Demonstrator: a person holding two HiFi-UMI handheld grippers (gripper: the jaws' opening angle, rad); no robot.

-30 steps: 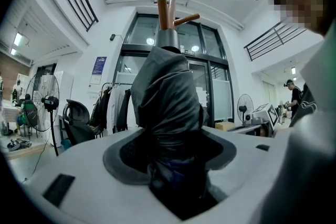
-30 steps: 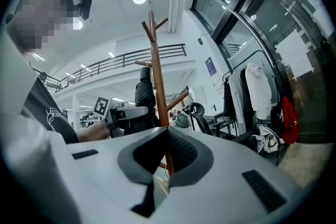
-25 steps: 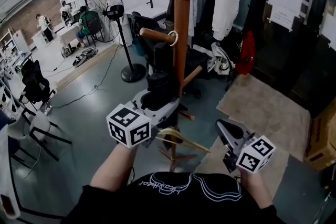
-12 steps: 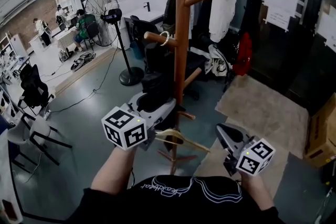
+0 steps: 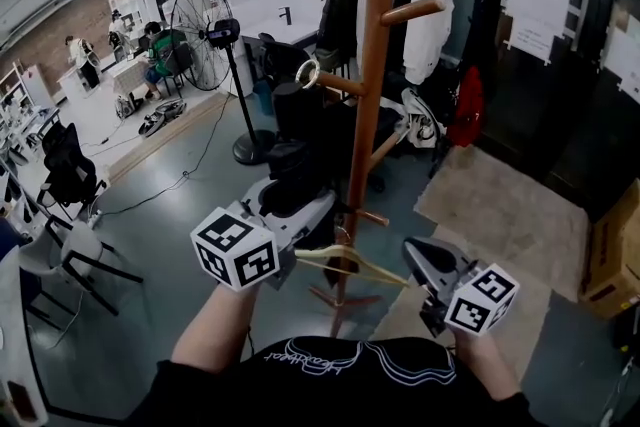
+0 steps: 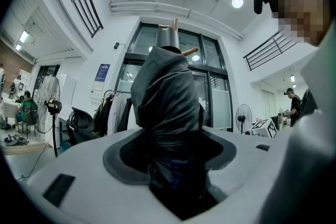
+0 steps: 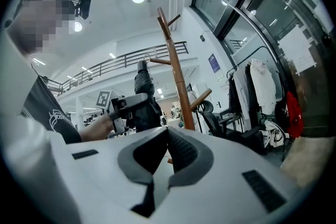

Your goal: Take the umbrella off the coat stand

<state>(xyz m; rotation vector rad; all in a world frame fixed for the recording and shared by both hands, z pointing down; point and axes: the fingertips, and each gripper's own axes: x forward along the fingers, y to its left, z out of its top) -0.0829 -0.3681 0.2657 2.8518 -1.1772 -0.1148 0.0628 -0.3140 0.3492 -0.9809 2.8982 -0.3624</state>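
Observation:
A black folded umbrella (image 5: 296, 140) stands upright in my left gripper (image 5: 297, 203), which is shut on its lower part, just left of the brown wooden coat stand (image 5: 368, 115). The umbrella's pale wrist loop (image 5: 307, 73) sits at the tip of a left-pointing peg (image 5: 342, 84). In the left gripper view the umbrella (image 6: 167, 97) fills the space between the jaws, with peg tips (image 6: 175, 23) showing above it. My right gripper (image 5: 420, 260) is shut and empty, low to the right of the pole; in the right gripper view the stand (image 7: 176, 76) rises ahead of it.
A wooden hanger (image 5: 350, 260) hangs on a low peg. A standing fan (image 5: 205, 10) is behind on the left, a clothes rail with garments (image 5: 430, 10) behind the stand, office chairs (image 5: 70, 165) at left, a mat (image 5: 510, 215) and a cardboard box (image 5: 615, 245) at right.
My left gripper has carried the umbrella left, away from the pole, and the loop has slid outward along the peg to its tip. The right gripper stays shut.

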